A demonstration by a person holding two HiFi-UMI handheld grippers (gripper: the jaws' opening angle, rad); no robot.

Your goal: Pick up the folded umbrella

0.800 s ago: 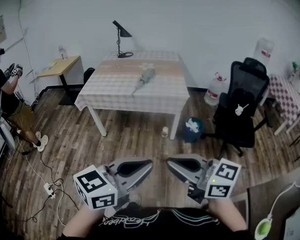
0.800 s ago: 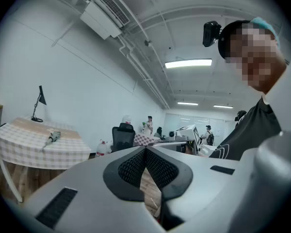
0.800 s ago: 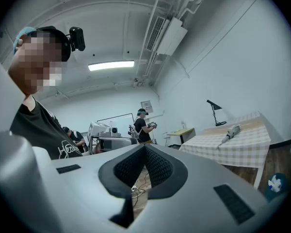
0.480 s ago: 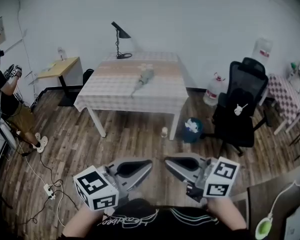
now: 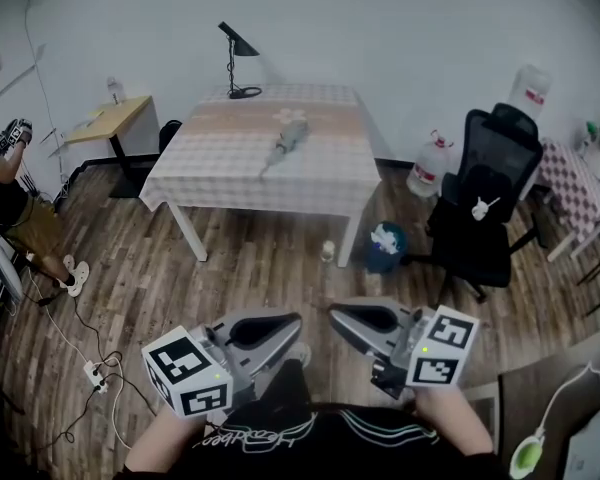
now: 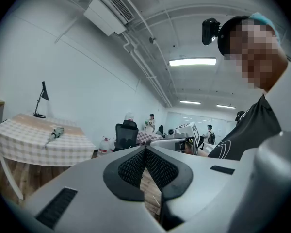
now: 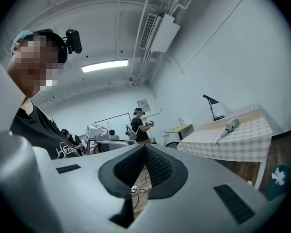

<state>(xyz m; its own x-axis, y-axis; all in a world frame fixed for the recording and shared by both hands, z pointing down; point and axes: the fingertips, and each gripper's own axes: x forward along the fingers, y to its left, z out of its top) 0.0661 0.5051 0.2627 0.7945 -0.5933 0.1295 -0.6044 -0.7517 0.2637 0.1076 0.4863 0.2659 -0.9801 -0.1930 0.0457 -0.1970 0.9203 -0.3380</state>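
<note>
The folded umbrella (image 5: 290, 140), grey-green and slim, lies on the checked tablecloth of the table (image 5: 230, 173) far ahead of me. It also shows small in the left gripper view as the umbrella (image 6: 55, 133) and in the right gripper view as the umbrella (image 7: 229, 126). My left gripper (image 5: 298, 320) and right gripper (image 5: 333, 318) are held close to my body, tips pointing toward each other, both shut with nothing between the pads. Both are far from the table.
A black desk lamp (image 5: 238, 60) stands at the table's back. A black office chair (image 5: 485, 213), water jugs (image 5: 430, 166) and a blue bin (image 5: 384, 246) sit right of it. A person (image 5: 5, 193) stands at the left. Cables and a power strip (image 5: 92, 373) lie on the wooden floor.
The view has shifted slightly forward, the table now sits a little nearer and lower in the frame. Both grippers keep their pose in front of me.
</note>
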